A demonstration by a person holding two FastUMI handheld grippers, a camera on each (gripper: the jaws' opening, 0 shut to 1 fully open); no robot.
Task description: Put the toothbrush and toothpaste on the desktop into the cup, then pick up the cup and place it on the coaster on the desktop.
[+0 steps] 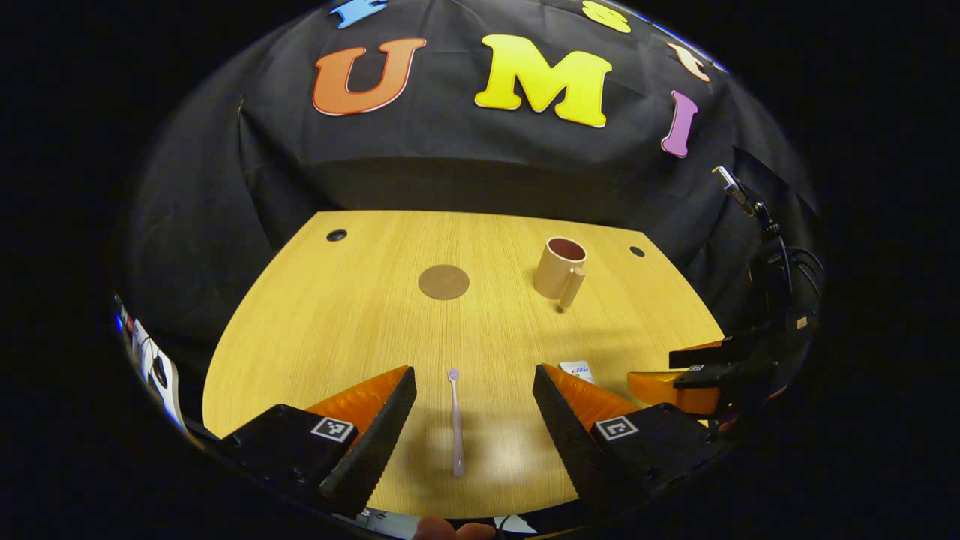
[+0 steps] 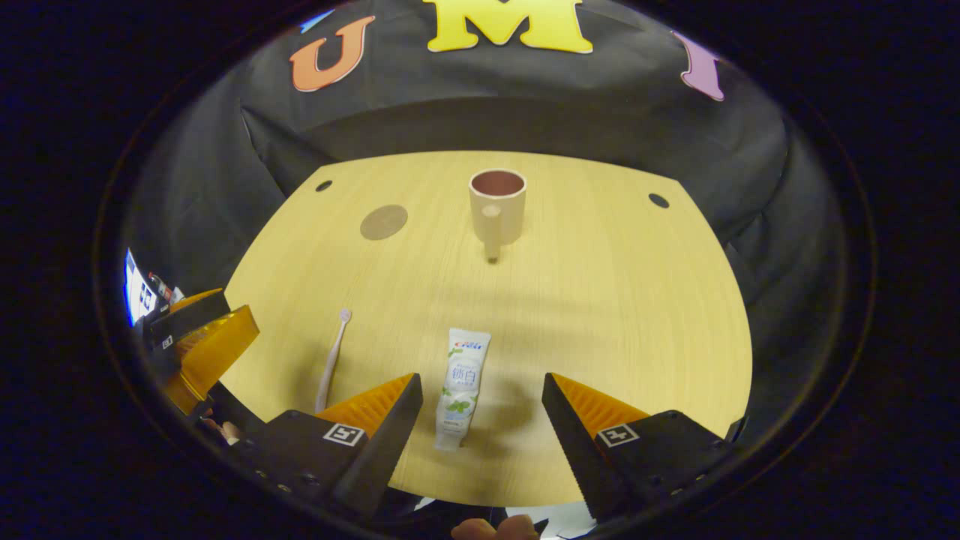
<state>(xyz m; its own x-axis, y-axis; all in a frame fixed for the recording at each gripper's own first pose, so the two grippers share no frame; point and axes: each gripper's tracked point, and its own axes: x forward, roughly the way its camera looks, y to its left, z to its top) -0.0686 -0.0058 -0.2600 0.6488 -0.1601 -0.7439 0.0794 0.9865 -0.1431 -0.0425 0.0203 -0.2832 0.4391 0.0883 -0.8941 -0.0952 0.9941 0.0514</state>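
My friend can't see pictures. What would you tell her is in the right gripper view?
A toothpaste tube lies flat on a wooden table, between the open fingers of the right hand-held gripper. A toothbrush lies to its left; farther back stand an empty cup and a round coaster.

We identify the setting as a recording booth, not a home. A wooden desktop (image 2: 600,300) with round cable holes (image 2: 658,200) stands enclosed by black cloth walls (image 2: 600,127). Cables (image 1: 787,262) hang at one side, and equipment (image 1: 154,367) sits beyond the desktop's edge.
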